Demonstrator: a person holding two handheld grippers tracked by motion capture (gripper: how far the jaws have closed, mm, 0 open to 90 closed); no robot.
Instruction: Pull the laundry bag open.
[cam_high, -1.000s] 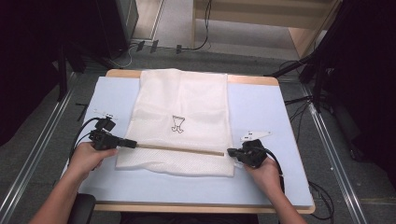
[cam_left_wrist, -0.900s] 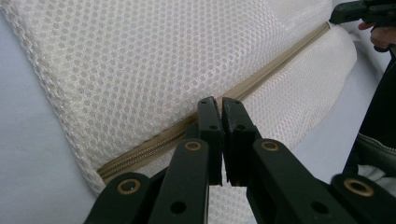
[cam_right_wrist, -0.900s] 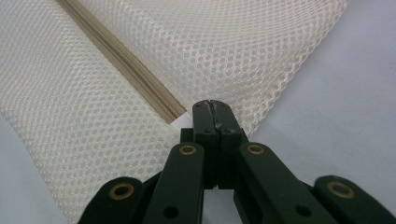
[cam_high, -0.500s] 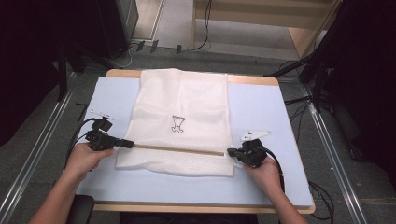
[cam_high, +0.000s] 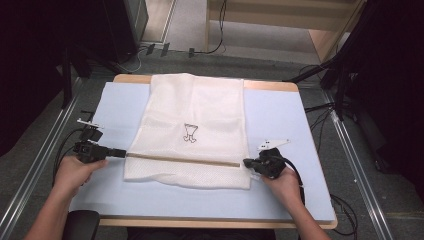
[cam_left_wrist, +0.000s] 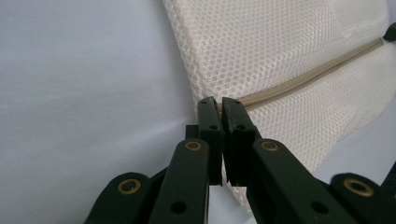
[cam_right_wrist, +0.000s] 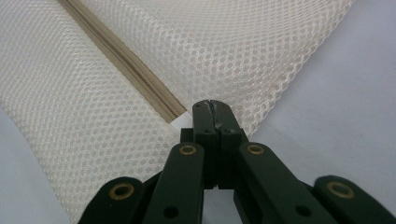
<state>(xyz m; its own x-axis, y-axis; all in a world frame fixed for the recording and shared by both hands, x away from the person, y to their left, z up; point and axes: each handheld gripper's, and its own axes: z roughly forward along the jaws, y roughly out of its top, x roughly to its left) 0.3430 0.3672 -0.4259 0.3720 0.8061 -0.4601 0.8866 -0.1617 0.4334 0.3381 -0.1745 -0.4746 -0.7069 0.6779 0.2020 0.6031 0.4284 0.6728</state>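
A white mesh bag (cam_high: 192, 115) lies flat on the light blue table (cam_high: 280, 130), with a small dark drawing at its middle. A beige zipper (cam_high: 180, 160) runs straight across its near part. My left gripper (cam_high: 123, 153) is at the bag's left edge, shut on the zipper's left end (cam_left_wrist: 247, 99). My right gripper (cam_high: 246, 162) is at the bag's right edge, shut on the zipper's right end (cam_right_wrist: 175, 114). In the left gripper view the gripper (cam_left_wrist: 218, 101) pinches the mesh edge. In the right gripper view the gripper (cam_right_wrist: 212, 105) is fully pressed together.
Bare blue table surface lies left of the bag (cam_high: 115, 110), right of it, and along the near edge (cam_high: 200, 200). Black cables (cam_high: 65, 145) trail from both grippers. The floor beyond the table's far edge holds more cables and dark stands.
My left gripper has moved left along the zipper line, from over the bag to its left edge. The right gripper has stayed almost still.
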